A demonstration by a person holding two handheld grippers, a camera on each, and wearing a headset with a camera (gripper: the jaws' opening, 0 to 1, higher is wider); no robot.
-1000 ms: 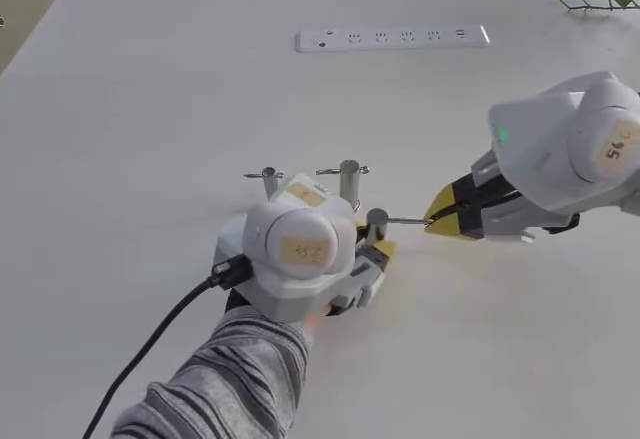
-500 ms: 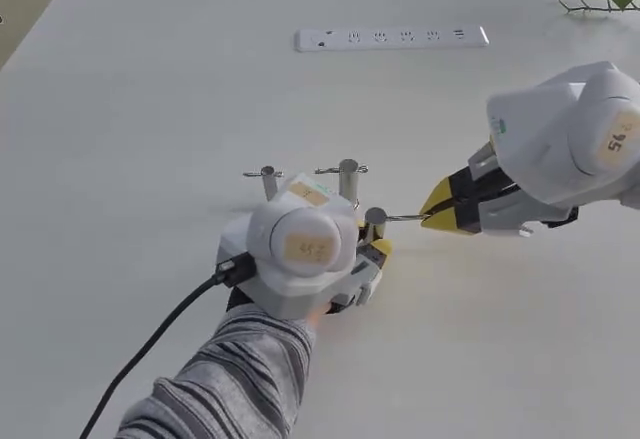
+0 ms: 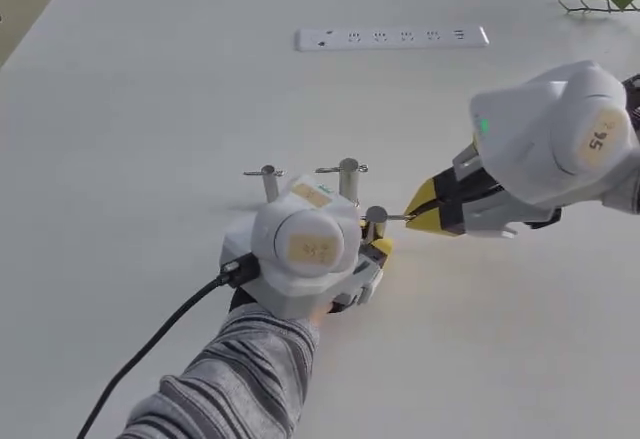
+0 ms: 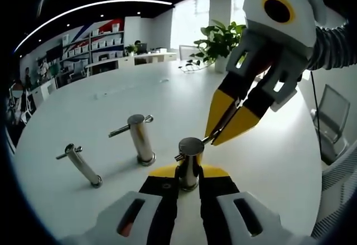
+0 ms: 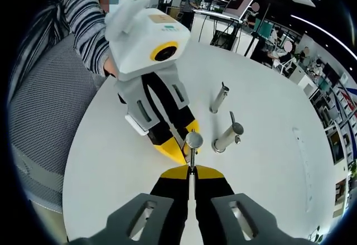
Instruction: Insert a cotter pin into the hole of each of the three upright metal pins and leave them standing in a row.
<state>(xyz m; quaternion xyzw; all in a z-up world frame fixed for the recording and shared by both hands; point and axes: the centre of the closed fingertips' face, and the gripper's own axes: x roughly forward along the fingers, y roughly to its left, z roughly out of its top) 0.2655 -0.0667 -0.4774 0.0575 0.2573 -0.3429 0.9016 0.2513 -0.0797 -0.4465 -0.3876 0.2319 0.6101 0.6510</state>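
Nearest metal pin (image 3: 376,221) upright on table (image 3: 140,99); left gripper (image 3: 374,250) low, jaws clamped on its base, striped sleeve (image 3: 235,379) behind. Cotter pin (image 3: 396,218) level, tip at pin's top, pinched in right gripper (image 3: 418,213), which reaches in from right. Middle pin (image 3: 348,179) and far pin (image 3: 268,181) stand upright beyond, cotters through.

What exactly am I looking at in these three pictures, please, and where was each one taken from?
No robot: a person holds a two-jaw gripper in each hand. The head view looks down from a headset; the two round views come from cameras on the grippers. On the white table the far pin and middle pin already carry cotter pins. The left gripper clamps the third pin, while the right gripper pinches a cotter pin at its top. A power strip lies beyond.
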